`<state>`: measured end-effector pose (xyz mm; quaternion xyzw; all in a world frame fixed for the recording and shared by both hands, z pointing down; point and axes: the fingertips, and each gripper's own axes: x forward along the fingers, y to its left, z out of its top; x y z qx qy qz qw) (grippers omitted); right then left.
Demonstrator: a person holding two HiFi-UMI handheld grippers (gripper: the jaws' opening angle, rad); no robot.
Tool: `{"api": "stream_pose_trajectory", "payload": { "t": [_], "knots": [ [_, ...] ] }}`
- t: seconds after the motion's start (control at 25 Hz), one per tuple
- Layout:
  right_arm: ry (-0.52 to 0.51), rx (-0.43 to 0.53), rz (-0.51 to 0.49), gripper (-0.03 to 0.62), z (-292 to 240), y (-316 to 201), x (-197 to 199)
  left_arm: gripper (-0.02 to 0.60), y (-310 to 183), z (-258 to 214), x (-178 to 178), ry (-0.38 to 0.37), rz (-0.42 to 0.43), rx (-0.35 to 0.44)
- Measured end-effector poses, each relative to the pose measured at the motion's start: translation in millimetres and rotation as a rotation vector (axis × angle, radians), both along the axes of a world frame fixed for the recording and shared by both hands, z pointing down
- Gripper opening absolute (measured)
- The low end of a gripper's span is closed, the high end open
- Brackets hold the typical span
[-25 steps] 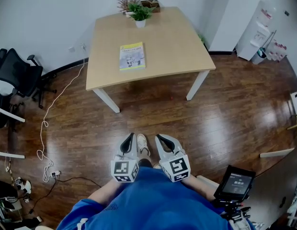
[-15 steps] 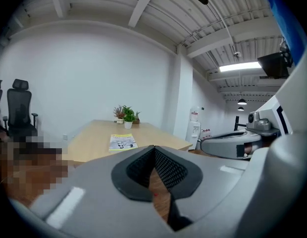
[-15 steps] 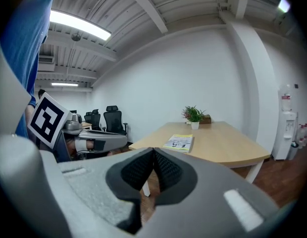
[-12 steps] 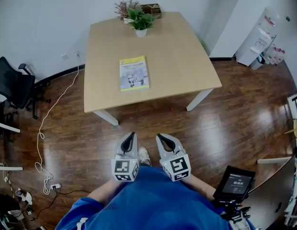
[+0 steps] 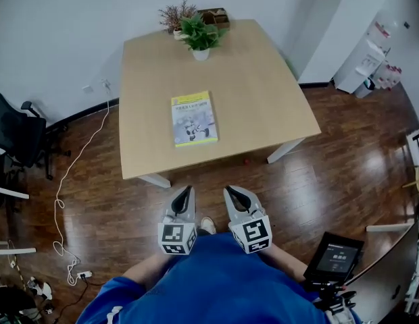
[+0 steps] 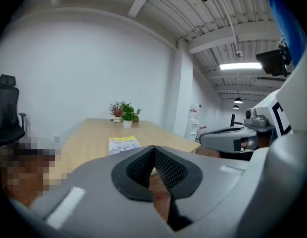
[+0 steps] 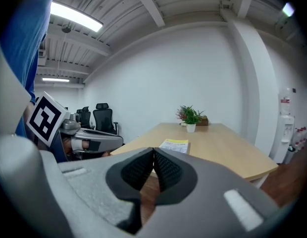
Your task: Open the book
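Nearest you, your grey left gripper (image 5: 185,193) and grey right gripper (image 5: 230,193) hang side by side over the dark wooden floor (image 5: 317,154), each with its jaws pressed together on nothing. Beyond them the thin yellow-covered book (image 5: 193,118) lies closed and flat on the pale wooden worktop (image 5: 263,93), near its front edge and well apart from both grippers. To open it cleanly, you probably want to catch the cover alone at its free edge and steady the book with the other gripper.
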<state>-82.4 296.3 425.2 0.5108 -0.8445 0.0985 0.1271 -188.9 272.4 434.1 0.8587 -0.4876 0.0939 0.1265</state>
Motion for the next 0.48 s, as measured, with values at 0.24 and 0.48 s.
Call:
{"api": "stream_pose_trajectory", "payload": {
  "t": [0.24,0.48],
  "knots": [
    [0.002,0.012,-0.012,0.003,4,-34,10,0.006,-34,5,13,-0.012,-0.013,-0.011],
    [-0.012,-0.006,-0.065,0.003,14,-96,23,0.006,-92,17,30,-0.037,-0.052,-0.042]
  ]
}}
